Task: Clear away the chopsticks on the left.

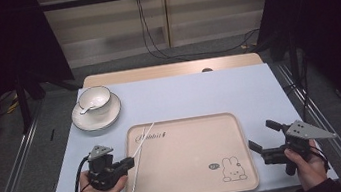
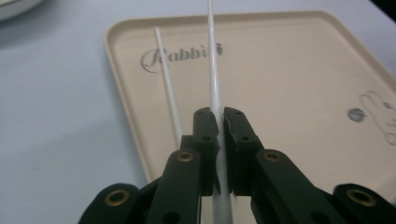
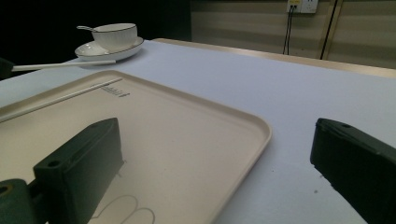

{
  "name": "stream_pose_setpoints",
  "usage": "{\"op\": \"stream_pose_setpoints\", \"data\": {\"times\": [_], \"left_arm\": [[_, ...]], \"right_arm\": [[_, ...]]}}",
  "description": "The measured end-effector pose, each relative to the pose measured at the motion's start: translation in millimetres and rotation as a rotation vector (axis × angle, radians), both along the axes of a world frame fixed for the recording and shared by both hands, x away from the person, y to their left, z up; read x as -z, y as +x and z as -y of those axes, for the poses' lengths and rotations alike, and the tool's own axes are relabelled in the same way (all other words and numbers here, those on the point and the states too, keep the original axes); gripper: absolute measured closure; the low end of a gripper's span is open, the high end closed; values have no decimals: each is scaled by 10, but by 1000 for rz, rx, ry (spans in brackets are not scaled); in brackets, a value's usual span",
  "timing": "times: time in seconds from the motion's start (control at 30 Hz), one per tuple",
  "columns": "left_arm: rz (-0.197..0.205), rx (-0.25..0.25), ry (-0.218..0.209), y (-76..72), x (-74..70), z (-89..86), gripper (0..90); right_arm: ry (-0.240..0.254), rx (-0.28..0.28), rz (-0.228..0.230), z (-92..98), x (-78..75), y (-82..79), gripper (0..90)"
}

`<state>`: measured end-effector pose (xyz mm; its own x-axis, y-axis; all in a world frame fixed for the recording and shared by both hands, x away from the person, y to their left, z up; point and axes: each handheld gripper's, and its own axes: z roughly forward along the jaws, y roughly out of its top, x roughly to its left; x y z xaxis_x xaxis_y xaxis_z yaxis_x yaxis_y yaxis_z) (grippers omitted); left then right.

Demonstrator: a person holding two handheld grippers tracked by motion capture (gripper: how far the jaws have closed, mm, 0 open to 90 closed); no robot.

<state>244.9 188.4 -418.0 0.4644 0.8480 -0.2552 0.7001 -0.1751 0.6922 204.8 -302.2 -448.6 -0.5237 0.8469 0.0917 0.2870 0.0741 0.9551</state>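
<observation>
You have two white chopsticks: your left gripper [image 2: 219, 122] is clamped on one chopstick [image 2: 214, 70], which runs up the middle of the left gripper view over the tray [image 2: 299, 84], while the second chopstick [image 2: 169, 88] lies along the tray's left edge. Whether the held one touches the tray is hard to tell. There is one bowl [image 1: 94, 99] with one spoon [image 1: 88, 108] on one plate [image 1: 97, 117], upper left in the high view. Your right gripper [image 1: 261, 138] sits at the tray's right edge, jaws wide, nothing between them. The tray's middle and the table [image 1: 198, 94] behind it lie open.
</observation>
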Motion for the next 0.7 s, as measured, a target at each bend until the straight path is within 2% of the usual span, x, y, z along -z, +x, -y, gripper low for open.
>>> {"op": "stream_pose_setpoints", "data": {"times": [0.2, 0.37, 0.4, 0.47, 0.53, 0.57, 0.63, 0.7], "left_arm": [[-70, -36, -13, 157, 172, 59, 842], [-91, -42, 18, 212, 245, 153, 842], [-106, -32, 20, 230, 263, 167, 842], [-95, -37, 36, 241, 279, 176, 842], [-90, -47, 12, 241, 289, 188, 842], [-88, -34, 26, 242, 300, 208, 842], [-104, -32, 16, 242, 342, 231, 842], [-110, -29, 31, 238, 367, 249, 842]], "right_arm": [[-1, 0, 0, -1, 0, 3, 18], [-6, -5, -4, 9, 2, 5, 18], [-3, -6, -6, 7, 1, 4, 19], [-6, -8, -4, 7, 1, 1, 18], [-8, -6, -4, 9, 1, 2, 19], [-5, -8, -8, 5, 2, 2, 19], [-6, -8, -8, 6, 3, 3, 19], [-6, -6, -10, 8, 2, 0, 20]]}}
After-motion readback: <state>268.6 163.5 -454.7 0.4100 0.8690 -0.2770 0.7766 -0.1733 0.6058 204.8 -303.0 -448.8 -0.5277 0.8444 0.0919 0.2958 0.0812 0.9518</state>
